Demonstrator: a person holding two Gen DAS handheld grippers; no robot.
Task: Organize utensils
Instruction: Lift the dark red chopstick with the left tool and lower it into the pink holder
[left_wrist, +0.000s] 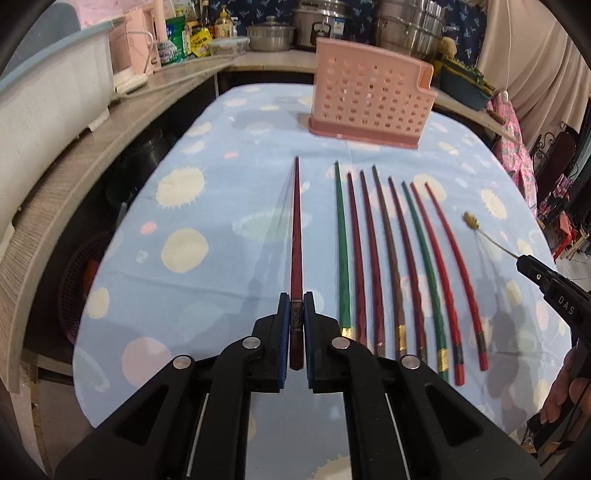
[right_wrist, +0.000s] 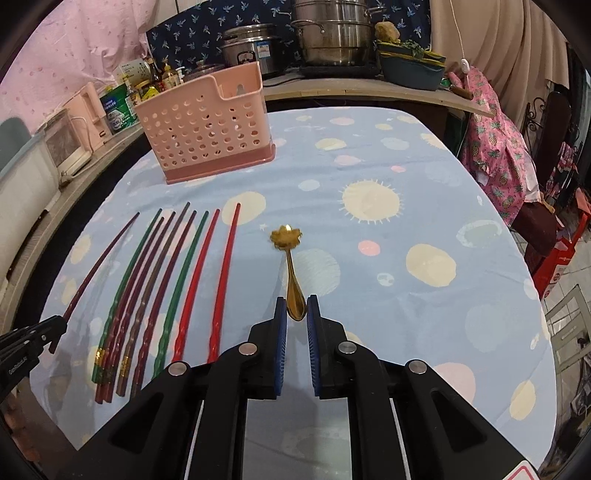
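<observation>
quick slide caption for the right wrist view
Right gripper shut on a gold spoon above the tablecloth, chopsticks and pink basket to the left.

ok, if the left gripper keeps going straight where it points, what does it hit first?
Likely the pink perforated plastic basket, slightly right of its line; the dark red chopstick held by the left gripper would touch first. Depth is unclear.

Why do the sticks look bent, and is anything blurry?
Left wrist view: the wide lens bows the chopsticks on the table; the chopstick in the left claw shows a faint blur streak. Right wrist view: the gold spoon has a blurred head.
</observation>
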